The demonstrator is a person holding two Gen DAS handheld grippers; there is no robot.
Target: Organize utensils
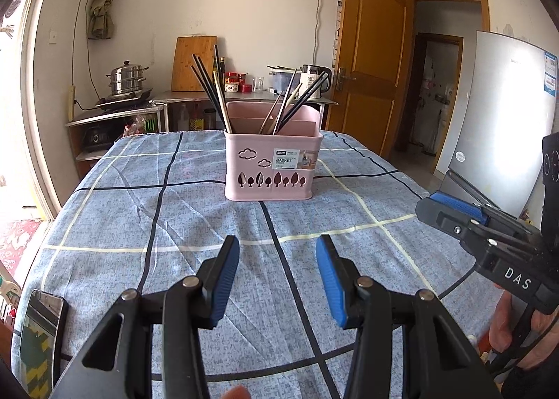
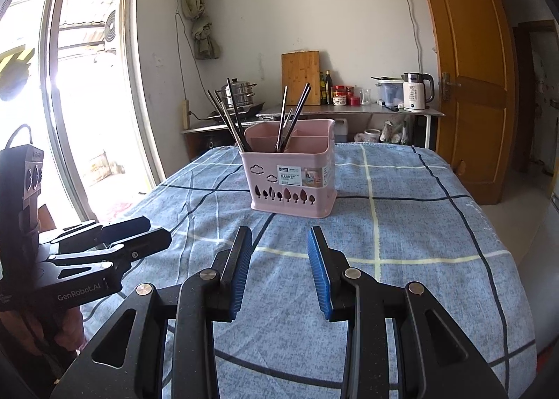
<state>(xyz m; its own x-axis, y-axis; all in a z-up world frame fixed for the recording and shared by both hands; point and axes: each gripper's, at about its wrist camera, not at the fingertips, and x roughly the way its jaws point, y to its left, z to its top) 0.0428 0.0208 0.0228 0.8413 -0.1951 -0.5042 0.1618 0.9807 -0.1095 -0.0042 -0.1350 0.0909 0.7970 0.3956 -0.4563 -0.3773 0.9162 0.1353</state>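
Nearest the lens, the left gripper [image 1: 277,276] hung over the blue checked tablecloth [image 1: 139,217] with its blue pads parted and nothing between them. At its far left a phone [image 1: 38,339] lay on the cloth's edge. Farther right, the right gripper [image 2: 279,271] likewise stood released, jaws apart and empty, touching nothing (both pointed toward the same target). Ahead, well apart from both, the pink basket [image 2: 291,186] sat upright near the middle of the table. Its left compartment held a bundle of dark chopsticks [image 1: 209,88] leaning left; a middle compartment held more utensils [image 1: 290,102] leaning right.
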